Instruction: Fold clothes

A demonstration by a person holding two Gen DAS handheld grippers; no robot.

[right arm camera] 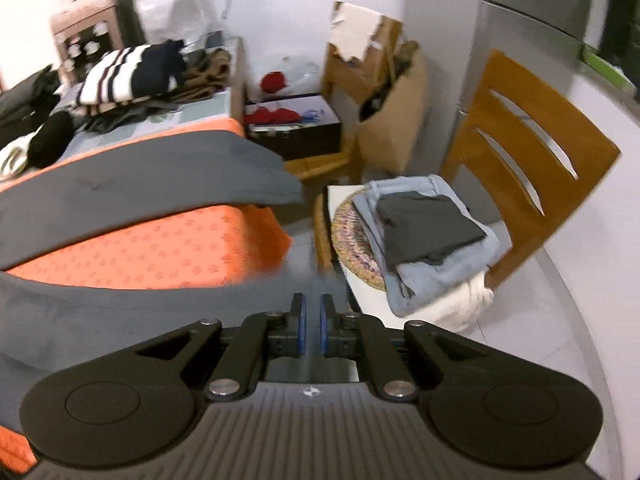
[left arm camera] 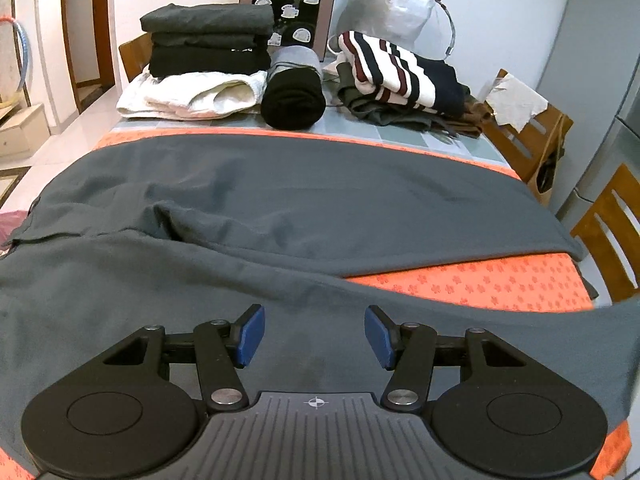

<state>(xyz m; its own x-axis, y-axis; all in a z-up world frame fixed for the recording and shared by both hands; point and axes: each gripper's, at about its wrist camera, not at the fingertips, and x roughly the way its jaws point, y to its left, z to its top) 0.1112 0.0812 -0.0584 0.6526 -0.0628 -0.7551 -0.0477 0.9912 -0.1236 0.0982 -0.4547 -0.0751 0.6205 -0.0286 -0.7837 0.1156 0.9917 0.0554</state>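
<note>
The right gripper has its fingers nearly together, seemingly pinching the grey trousers' hem; left gripper gapes above. A thin pinch could slip.

Half-seen things around the table

The grey garment runs off the left wrist view's left edge and under the left gripper — its full shape stays hidden. From the right wrist everything smears; whether the right gripper pinches a fold between its near-closed jaws is unclear — the cloth there blurs.
</note>
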